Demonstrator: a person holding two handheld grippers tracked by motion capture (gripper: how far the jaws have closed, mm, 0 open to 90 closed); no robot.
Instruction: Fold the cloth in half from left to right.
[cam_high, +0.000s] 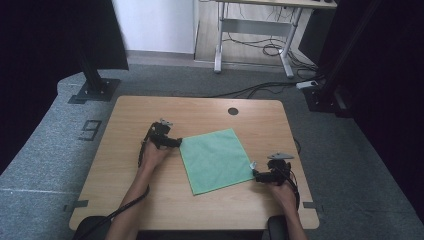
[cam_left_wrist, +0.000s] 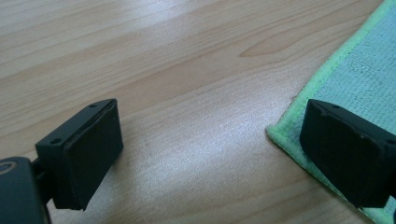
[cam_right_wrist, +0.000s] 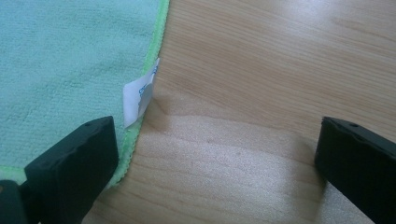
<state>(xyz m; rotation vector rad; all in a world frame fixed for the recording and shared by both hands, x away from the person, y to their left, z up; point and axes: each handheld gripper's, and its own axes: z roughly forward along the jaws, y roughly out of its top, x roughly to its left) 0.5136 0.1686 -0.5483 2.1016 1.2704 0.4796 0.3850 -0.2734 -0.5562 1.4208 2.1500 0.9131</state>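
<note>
A pale wooden table (cam_high: 150, 200) with rounded corners and a fine straight grain stands on grey carpet, a round dark cable hole (cam_high: 233, 111) near its far edge. Just right of the table's middle lies a mint-green cloth (cam_high: 215, 159), square, flat and turned slightly askew; its nap is soft and fuzzy like microfibre, its rim stitched in a brighter green, and a small white label (cam_right_wrist: 138, 97) sticks out from the edge near one corner. The left gripper (cam_left_wrist: 210, 154) rests low at the cloth's left corner, jaws spread wide, one over bare wood and the other over the cloth's hem, gripping nothing. The right gripper (cam_right_wrist: 215, 172) sits at the near right corner beside the label, jaws likewise wide apart and empty, one above the hem. Both forearms reach in from the near edge, hands low on the table.
</note>
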